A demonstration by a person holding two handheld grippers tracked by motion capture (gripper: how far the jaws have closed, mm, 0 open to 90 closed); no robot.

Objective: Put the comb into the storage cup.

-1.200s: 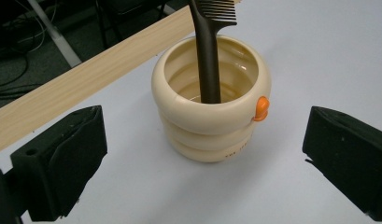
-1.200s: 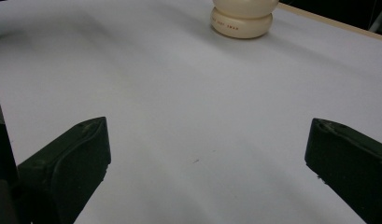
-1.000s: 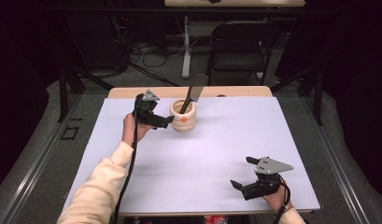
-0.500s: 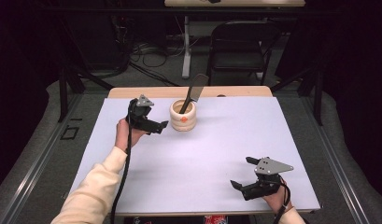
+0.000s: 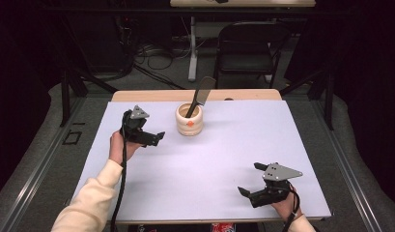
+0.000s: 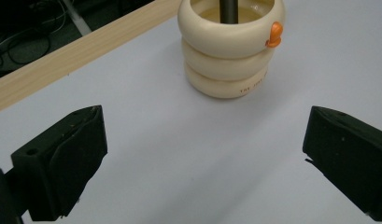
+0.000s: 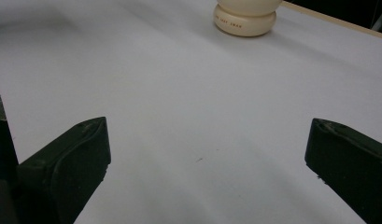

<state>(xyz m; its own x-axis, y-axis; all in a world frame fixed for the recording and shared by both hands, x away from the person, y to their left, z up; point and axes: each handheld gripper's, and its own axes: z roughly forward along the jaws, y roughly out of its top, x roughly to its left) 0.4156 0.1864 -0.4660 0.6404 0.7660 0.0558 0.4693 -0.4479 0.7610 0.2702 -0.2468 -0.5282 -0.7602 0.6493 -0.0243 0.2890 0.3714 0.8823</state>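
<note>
Holder look: the cream holder (image 5: 189, 121) was built like three stacked rings, with a small orange knob (image 6: 274, 34) stuck on its top ring and faint dark lettering along the bottom ring; it stood upright
Tool inside: a dark spatula-like tool (image 5: 200, 95) stood in the holder, handle down in the well, its flat blade leaning up and toward the far right over the rim
Holder place: you had it near the far edge of the white table cover (image 5: 233, 159), about midway across, close to the bare wooden strip (image 5: 151, 95) of the table
Your left gripper: the left gripper (image 5: 155, 137) hovered just left of the holder and apart from it, jaws spread wide and pinching nothing; in the left gripper view the holder sat ahead between the two jaws, well beyond their tips
Your right gripper: the right gripper (image 5: 250, 179) was low at the near right corner of the cover, well apart from the holder, jaws spread and empty; its view showed the base of the holder far ahead
Change from a second ago: your left gripper had drawn back from right beside the holder, toward the left and nearer to you
Unchanged: holder, tool and your right gripper stayed where they were
</note>
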